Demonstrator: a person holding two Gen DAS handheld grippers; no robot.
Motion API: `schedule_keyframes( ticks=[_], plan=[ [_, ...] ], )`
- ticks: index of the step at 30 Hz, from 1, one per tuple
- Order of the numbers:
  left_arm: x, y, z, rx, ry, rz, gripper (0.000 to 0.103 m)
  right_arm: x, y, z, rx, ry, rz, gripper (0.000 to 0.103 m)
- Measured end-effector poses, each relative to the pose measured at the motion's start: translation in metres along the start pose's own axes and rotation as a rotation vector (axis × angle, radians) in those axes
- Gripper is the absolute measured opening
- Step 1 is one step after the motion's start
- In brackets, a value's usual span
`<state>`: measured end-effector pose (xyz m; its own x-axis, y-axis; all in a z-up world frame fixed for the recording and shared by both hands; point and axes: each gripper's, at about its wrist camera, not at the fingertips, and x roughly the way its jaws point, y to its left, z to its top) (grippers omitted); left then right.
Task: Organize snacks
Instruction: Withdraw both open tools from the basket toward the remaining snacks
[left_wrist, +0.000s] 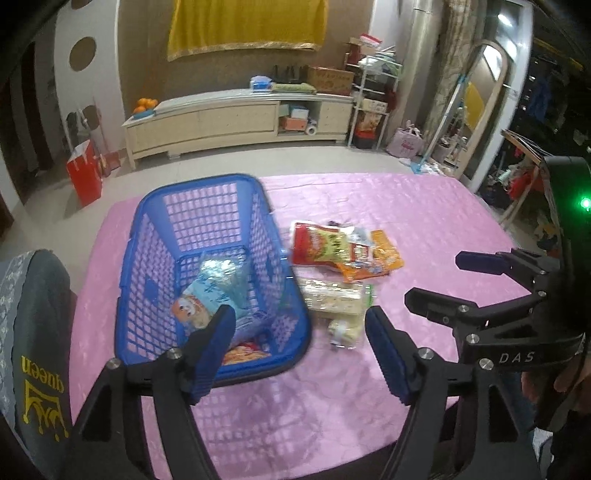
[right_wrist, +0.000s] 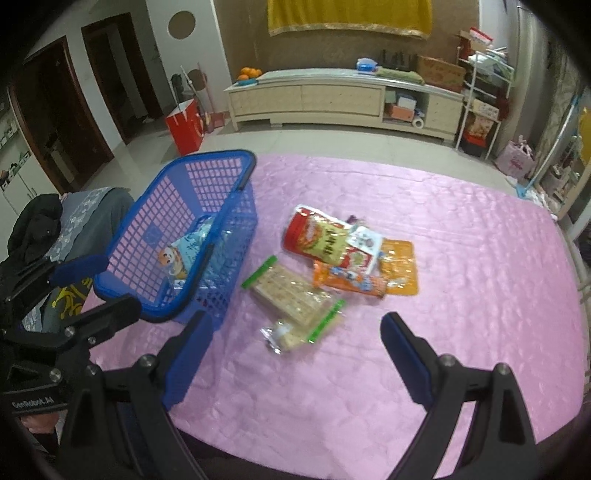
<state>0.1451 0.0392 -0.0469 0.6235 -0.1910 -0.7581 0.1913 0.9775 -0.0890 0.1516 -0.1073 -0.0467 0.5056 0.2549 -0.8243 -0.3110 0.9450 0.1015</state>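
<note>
A blue mesh basket (left_wrist: 207, 192) (right_wrist: 207, 157) stands at the left of the pink table. Inside it lie a light-blue packet (left_wrist: 218, 288) (right_wrist: 192, 243) and an orange packet (left_wrist: 243, 354). To the basket's right, on the cloth, sit a red and yellow bag (left_wrist: 321, 243) (right_wrist: 317, 240), an orange packet (left_wrist: 369, 266) (right_wrist: 402, 266), a clear cracker pack (left_wrist: 332, 299) (right_wrist: 291, 295) and a small pale snack (left_wrist: 345, 330) (right_wrist: 284, 334). My left gripper (left_wrist: 298, 312) (right_wrist: 99, 288) hovers open over the basket's near right corner, holding nothing. My right gripper (right_wrist: 295, 319) (left_wrist: 432, 277) is open above the cracker pack, also holding nothing.
A pink quilted cloth (right_wrist: 461, 258) covers the table. A chair back draped in grey fabric (left_wrist: 37, 332) stands against the table's left side. Beyond the far edge are tiled floor, a red box (right_wrist: 184, 122) and a long low cabinet (right_wrist: 332, 99).
</note>
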Motion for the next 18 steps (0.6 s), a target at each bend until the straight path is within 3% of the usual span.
schedule_keyframes(
  ticks=[4, 12, 18],
  plan=[
    [-0.002, -0.025, 0.001, 0.033, -0.008, -0.017, 0.078, -0.012, -0.015, -0.007, 0.011, -0.011, -0.029, 0.094],
    [0.010, -0.066, -0.003, 0.077, 0.012, -0.042, 0.078, -0.019, -0.044, -0.021, -0.018, -0.007, -0.074, 0.094],
    [0.020, -0.078, -0.014, 0.062, 0.035, -0.043, 0.078, -0.011, -0.058, -0.030, -0.075, -0.001, -0.048, 0.094]
  ],
)
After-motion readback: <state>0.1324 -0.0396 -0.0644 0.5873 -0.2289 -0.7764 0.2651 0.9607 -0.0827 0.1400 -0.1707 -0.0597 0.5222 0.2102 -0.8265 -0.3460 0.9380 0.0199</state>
